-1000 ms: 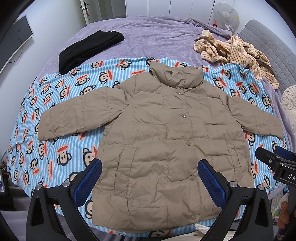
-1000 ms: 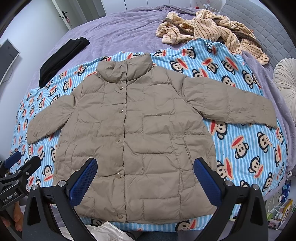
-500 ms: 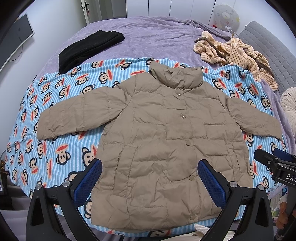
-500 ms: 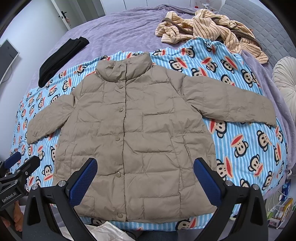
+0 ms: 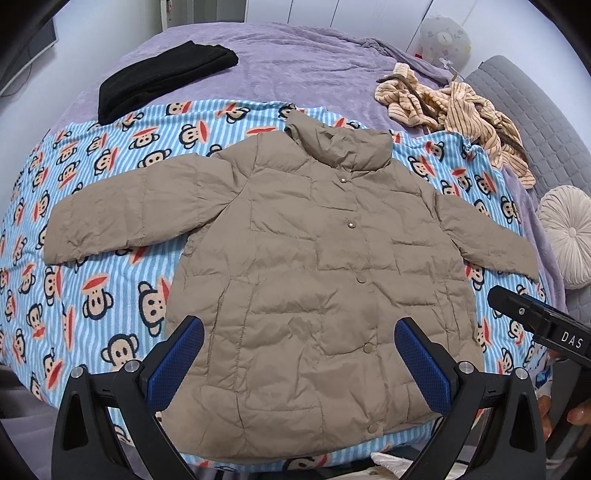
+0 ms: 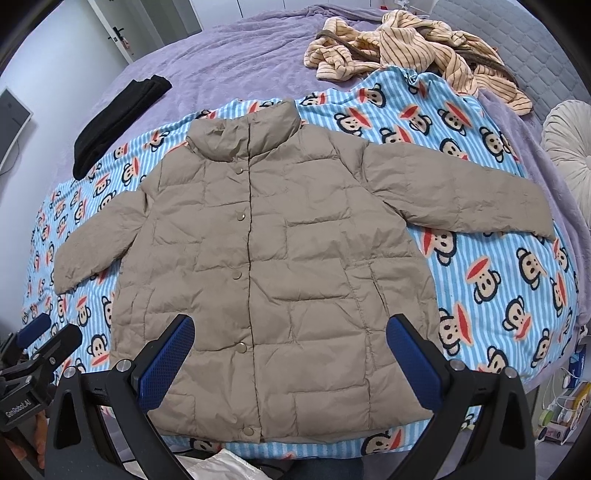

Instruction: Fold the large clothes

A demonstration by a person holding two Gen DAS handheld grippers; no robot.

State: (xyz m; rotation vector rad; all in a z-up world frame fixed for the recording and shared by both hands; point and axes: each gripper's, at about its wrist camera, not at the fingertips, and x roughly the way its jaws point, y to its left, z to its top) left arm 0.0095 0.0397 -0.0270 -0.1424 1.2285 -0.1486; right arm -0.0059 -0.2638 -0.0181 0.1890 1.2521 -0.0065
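Now a beige quilted puffer jacket (image 5: 317,280) lies flat and face up on a blue striped blanket with monkey faces (image 5: 92,206), snaps closed down the front, collar toward the far side, both sleeves spread out to the sides. The blanket covers the near part of a purple bedspread (image 5: 295,70).

The left gripper (image 5: 299,363) hovers over the jacket's hem with its blue-padded fingers (image 5: 177,362) spread wide and nothing between them. The right gripper (image 6: 291,356) hovers the same way, fingers wide apart and holding nothing, also above the lower part of the jacket.

Each view catches the other tool at its edge: the left camera shows the right gripper's black body low on its right side, and the right camera shows the left gripper's black body low on its left side.

Only the left view shows a round pale clock (image 5: 445,35) against the far wall. Only the right view shows small clutter on a shelf (image 6: 565,410) beside the bed. Both views show a folded black garment (image 6: 118,122) on the far left of the bedspread, a crumpled tan striped fleece garment (image 6: 413,48) on the far right touching the blanket's corner, and a round cream pleated cushion (image 5: 569,236).
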